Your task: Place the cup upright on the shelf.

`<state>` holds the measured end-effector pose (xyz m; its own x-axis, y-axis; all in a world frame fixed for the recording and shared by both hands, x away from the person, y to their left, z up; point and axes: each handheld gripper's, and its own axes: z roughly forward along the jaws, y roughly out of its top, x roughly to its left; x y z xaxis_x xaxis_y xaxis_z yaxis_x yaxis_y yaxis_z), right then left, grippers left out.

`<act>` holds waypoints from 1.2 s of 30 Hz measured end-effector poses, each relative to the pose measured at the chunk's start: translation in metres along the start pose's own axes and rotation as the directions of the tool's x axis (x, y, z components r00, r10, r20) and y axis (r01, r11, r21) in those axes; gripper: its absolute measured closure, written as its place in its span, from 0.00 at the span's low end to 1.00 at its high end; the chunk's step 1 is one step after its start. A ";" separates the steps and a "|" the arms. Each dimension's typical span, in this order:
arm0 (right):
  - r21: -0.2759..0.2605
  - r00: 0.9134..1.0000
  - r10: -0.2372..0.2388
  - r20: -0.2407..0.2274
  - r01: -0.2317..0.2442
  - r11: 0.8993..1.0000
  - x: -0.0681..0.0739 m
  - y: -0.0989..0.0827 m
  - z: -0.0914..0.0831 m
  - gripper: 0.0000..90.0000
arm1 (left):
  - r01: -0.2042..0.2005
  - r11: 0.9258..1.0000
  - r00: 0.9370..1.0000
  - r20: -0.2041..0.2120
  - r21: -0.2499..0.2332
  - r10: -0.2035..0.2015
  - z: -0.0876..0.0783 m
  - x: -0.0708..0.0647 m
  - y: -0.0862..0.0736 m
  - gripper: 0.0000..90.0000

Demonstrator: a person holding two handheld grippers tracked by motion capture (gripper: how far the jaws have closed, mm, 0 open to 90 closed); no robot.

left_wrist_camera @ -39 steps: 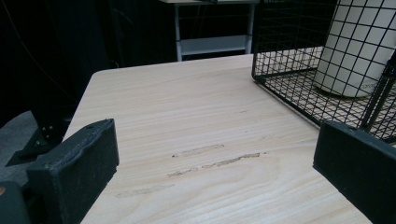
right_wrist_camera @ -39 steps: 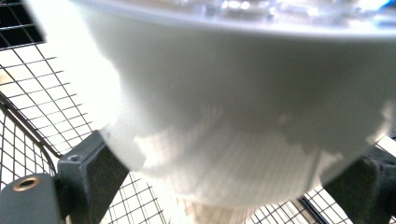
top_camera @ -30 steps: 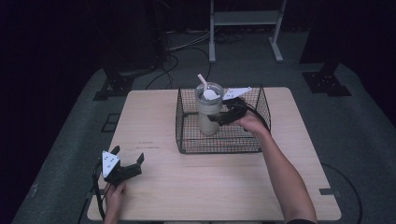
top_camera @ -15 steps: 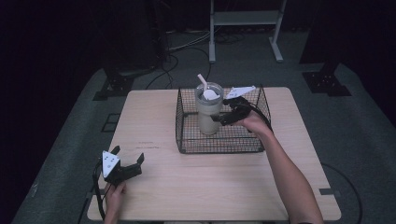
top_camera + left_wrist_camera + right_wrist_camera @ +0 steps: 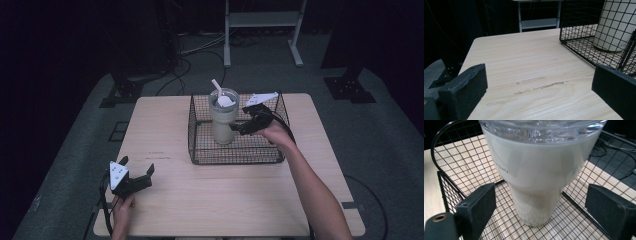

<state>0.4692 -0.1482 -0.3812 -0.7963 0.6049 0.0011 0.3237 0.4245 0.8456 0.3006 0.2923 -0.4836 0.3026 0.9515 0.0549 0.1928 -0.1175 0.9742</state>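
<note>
Right gripper view: right gripper (image 5: 539,212) gapes, released, smooth tapered cream tumbler (image 5: 536,177) at twelve o'clock inside black wire basket (image 5: 454,182).

Basket (image 5: 235,150) on the far middle of the tabletop (image 5: 200,195). Tumbler (image 5: 223,120) upright inside it, toward the left half, straw (image 5: 216,86) sticking up from the top. Right gripper (image 5: 239,128) inside the basket, just right of the tumbler, jaws spread either side of it. Left gripper (image 5: 136,174) down at the near left corner, well apart from the basket.
</note>
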 end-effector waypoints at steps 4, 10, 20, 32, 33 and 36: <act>-0.003 1.000 0.013 0.013 -0.013 1.000 0.001 -0.001 -0.009 0.10 | -0.003 1.000 1.000 0.000 -0.001 0.003 0.000 0.000 0.000 0.00; -0.010 1.000 0.010 0.026 -0.010 1.000 0.006 -0.004 -0.023 0.10 | -0.003 1.000 1.000 0.000 0.000 0.003 0.000 0.000 0.000 0.00; 0.009 0.999 0.017 0.028 -0.017 1.000 0.011 -0.015 -0.037 0.10 | -0.007 1.000 1.000 0.000 -0.002 0.007 -0.001 -0.001 0.000 0.00; 0.007 0.999 0.001 0.034 -0.002 1.000 0.018 -0.022 -0.057 0.11 | -0.006 1.000 1.000 -0.002 -0.002 0.006 0.000 0.000 0.000 0.00; 0.005 0.999 0.002 0.034 -0.002 1.000 0.018 -0.022 -0.059 0.11 | -0.006 1.000 1.000 -0.002 -0.002 0.006 0.000 0.000 0.000 0.00; 0.004 1.000 0.003 0.029 -0.003 1.000 0.020 -0.024 -0.064 0.11 | -0.006 1.000 1.000 -0.001 -0.002 0.006 0.000 0.000 0.000 0.00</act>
<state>0.4125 -0.1898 -0.3673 -0.7804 0.6251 -0.0119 0.3281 0.4256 0.8434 0.3001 0.2922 -0.4836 0.3027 0.9512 0.0605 0.1889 -0.1221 0.9744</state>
